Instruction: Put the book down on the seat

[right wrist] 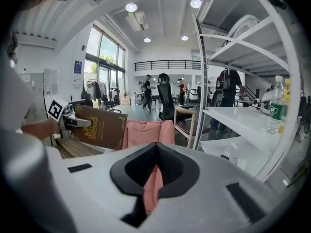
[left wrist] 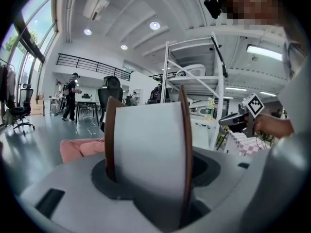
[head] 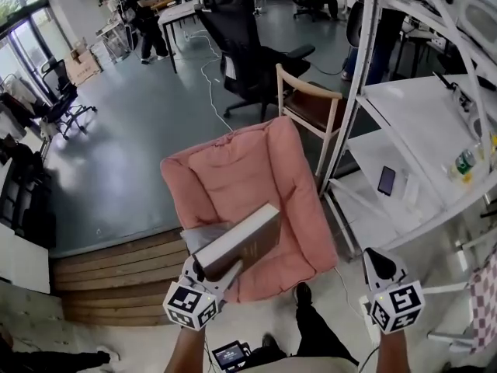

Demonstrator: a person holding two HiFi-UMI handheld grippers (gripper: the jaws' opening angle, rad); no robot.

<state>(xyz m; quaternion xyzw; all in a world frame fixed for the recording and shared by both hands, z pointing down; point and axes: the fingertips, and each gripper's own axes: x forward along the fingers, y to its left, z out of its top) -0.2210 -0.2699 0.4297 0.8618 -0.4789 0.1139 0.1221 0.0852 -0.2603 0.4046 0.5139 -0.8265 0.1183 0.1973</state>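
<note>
Gripping the book (head: 237, 243) by one end, the fingers of the left gripper (head: 211, 270) hold it tilted over the front of the pink seat (head: 256, 169). Released here, it may slide off the edge onto the floor (head: 140, 130). Its pages fill the left gripper view, hiding the landing spot. The fingers of the right gripper (head: 379, 264) are drawn together, empty.

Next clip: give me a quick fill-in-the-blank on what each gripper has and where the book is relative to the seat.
1. The left gripper is clamped on a brown ___.
2. What it holds is in the air above a seat cushioned in ___.
3. The right gripper holds ___.

Missing words: book; pink; nothing.
</note>
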